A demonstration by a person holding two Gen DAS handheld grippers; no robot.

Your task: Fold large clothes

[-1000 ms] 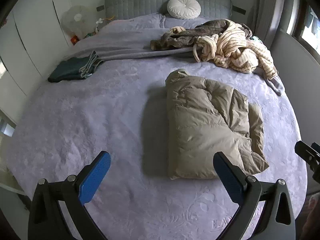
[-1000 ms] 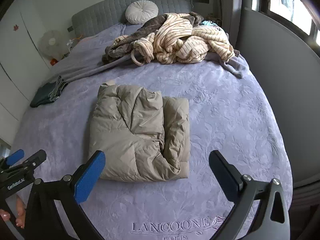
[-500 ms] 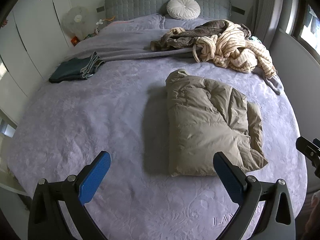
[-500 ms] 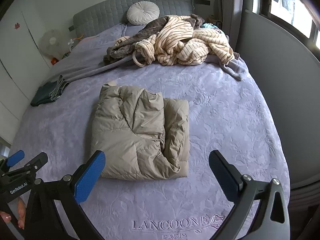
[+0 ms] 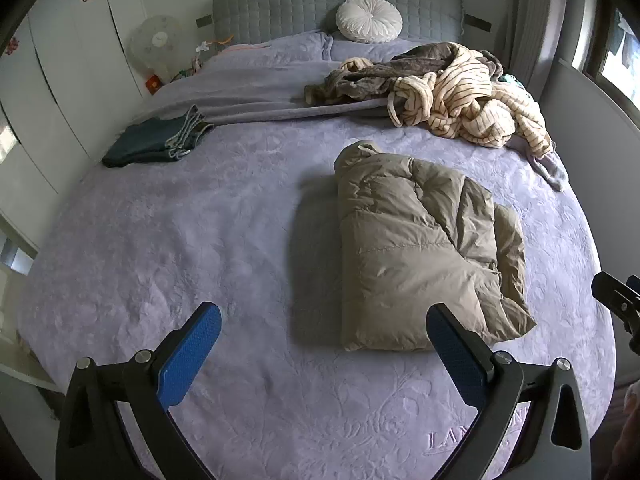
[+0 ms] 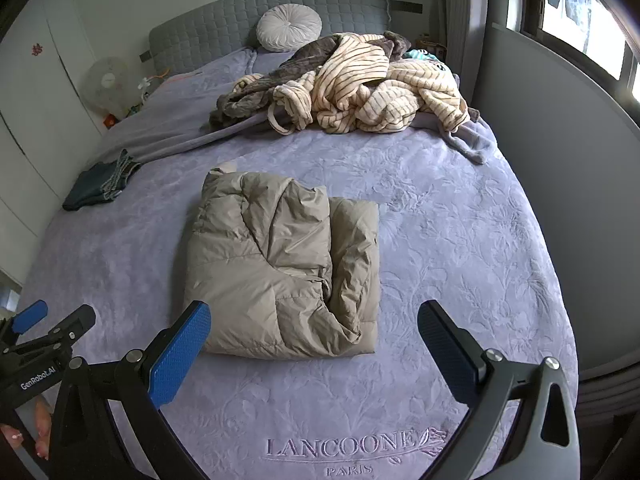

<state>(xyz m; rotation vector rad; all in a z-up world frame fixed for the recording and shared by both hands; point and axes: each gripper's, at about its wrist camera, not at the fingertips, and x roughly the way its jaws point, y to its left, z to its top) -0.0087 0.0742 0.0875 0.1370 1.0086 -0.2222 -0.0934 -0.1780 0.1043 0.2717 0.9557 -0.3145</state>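
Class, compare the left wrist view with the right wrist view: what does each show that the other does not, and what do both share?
Only the left wrist view shows the left gripper head-on, jaws wide open, with just a black edge of the right gripper.

Only the right wrist view shows the whole LANCOONE PARIS logo, toes on the floor, and the right gripper head-on, open.

Both show the folded jacket on the bed, the unfolded pile, folded jeans, round cushion and fan.
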